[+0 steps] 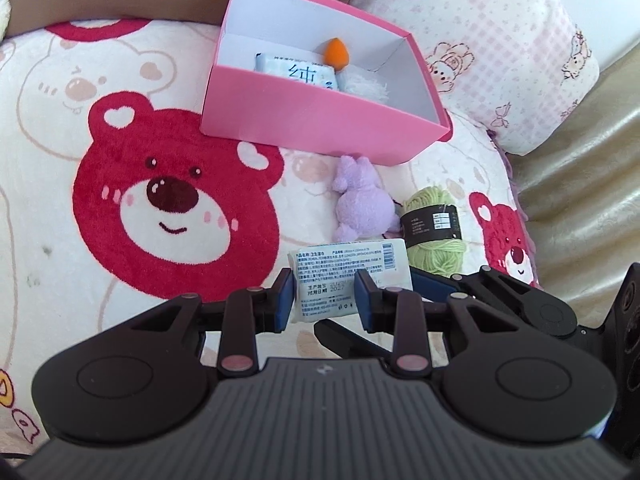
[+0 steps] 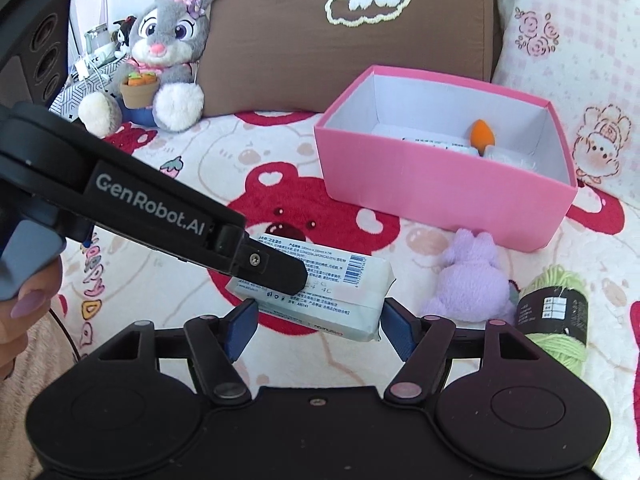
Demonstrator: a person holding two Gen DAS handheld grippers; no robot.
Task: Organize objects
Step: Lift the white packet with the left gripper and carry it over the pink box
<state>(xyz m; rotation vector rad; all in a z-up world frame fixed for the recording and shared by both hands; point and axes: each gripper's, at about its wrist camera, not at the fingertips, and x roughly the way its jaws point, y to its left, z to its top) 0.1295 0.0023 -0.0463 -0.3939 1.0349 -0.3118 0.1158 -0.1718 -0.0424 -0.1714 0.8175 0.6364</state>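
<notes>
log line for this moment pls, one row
left gripper: shut on wipes pack | right gripper: open around pack end | pink box: partly filled | plush, yarn: outside box

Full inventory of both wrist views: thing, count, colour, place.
box: 1, pink, on bear blanket
wipes pack: 1, white, between left gripper's fingers
second pack: 1, white, in box
orange piece: 1, in box
white fluffy item: 1, in box
plush: 1, lilac, front of box
yarn: 1, green, beside plush
rabbit toy: 1, grey, by brown cushion
left gripper: shut on pack
right gripper: open, straddling pack
</notes>
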